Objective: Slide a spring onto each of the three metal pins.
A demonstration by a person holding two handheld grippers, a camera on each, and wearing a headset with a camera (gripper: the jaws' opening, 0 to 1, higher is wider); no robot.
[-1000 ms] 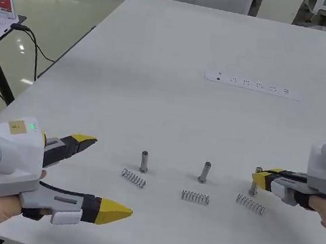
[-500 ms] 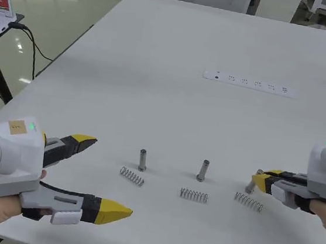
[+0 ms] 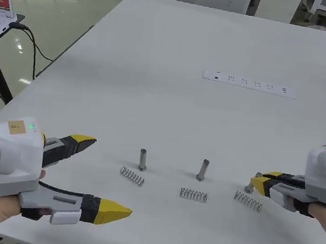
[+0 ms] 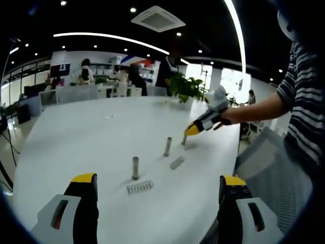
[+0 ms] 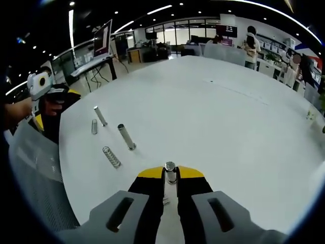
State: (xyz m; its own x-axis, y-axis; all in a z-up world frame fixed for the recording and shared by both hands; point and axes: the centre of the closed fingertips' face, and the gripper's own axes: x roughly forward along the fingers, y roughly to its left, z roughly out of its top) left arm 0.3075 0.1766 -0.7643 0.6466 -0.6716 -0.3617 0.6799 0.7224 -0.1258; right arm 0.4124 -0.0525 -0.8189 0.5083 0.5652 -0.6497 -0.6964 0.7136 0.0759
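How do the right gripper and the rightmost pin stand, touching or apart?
Touching. In the right gripper view the right gripper clamps the rightmost pin between its jaws, no gap.

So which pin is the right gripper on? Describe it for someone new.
On the white table, look along the row near the front edge. It is the rightmost pin, the one pinched between the right gripper's yellow fingers; the middle pin and left pin stand free.

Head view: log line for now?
right gripper: shut on right pin | left gripper: open | springs: three loose, none fitted
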